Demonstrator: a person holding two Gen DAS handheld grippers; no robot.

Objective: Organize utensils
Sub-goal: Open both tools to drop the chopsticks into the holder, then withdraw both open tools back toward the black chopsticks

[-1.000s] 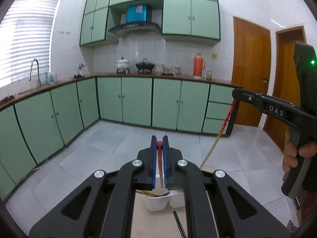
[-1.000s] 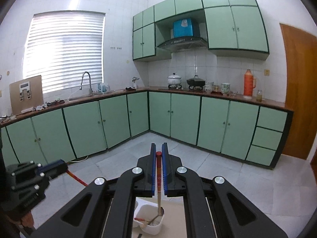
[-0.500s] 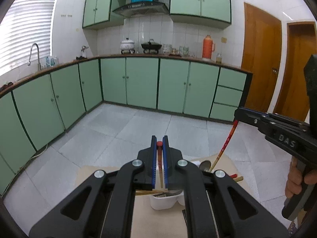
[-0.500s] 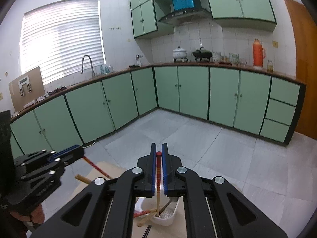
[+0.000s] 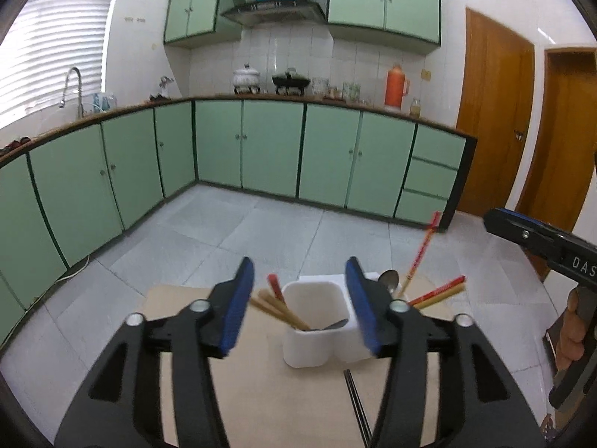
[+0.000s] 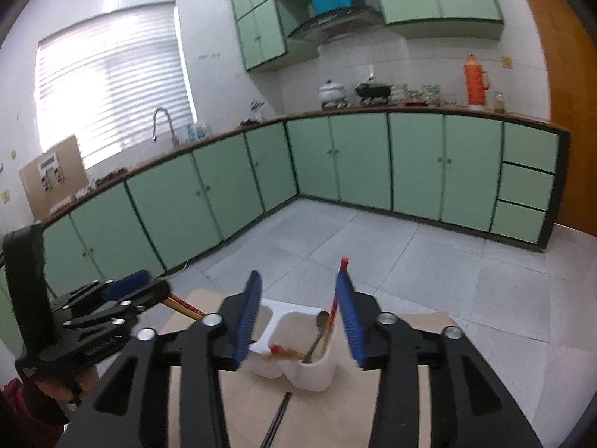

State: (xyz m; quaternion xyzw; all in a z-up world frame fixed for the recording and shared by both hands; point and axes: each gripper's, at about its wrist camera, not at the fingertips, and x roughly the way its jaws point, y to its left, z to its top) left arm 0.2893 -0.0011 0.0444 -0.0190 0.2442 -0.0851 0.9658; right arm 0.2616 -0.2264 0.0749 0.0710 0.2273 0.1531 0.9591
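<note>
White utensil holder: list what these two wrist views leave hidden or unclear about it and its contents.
- Left wrist: the white utensil holder's right compartment sits behind the left tongs' right finger.
- Right wrist: its left compartment is covered by the right tongs' left finger.
- Black chopsticks: near ends cut off by the tongs' body in both views.
- Spoon: bowl blurred.

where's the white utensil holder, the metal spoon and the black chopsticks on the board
white utensil holder point(image 5: 311, 347): left wrist view, front wall of its near compartment
metal spoon point(image 6: 321, 319): right wrist view, its bowl, leaning in the holder
black chopsticks point(image 5: 356, 403): left wrist view, mid shaft, lying on the board
</note>
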